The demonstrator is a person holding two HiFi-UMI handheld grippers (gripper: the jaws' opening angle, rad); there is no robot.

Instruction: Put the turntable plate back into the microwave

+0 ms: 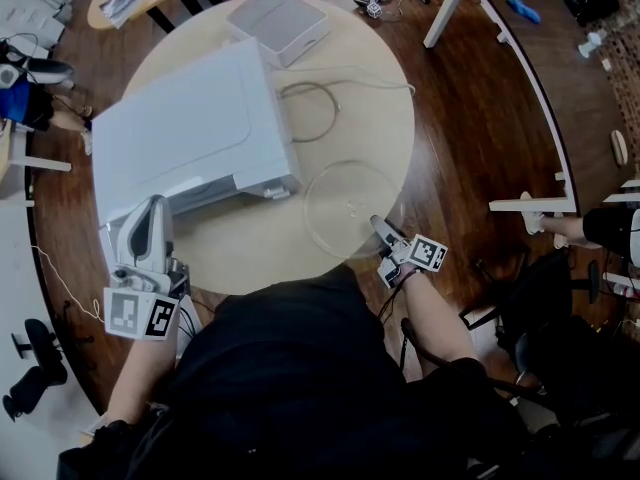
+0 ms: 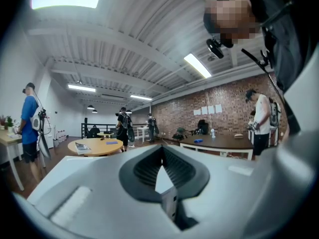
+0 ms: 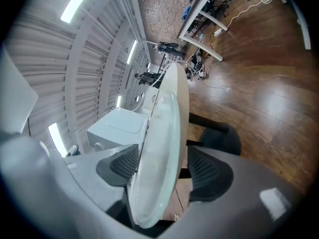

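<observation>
Round table (image 1: 385, 118), pale top, is carrying four items. A microwave (image 1: 190, 133) is sitting on its left part. A white box (image 1: 278, 23) is lying just behind the microwave. A cable (image 1: 322, 93) is looping to the microwave's right. A glass plate (image 1: 350, 208) is lying flat, right of the microwave's front.

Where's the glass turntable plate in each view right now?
Head view: the turntable plate lies on the round table, right of centre, at the right gripper.
Left gripper view: not in it.
Right gripper view: the plate stands edge-on at centre, between the open jaws.
Shared landmark: the white microwave, also in the right gripper view.
</observation>
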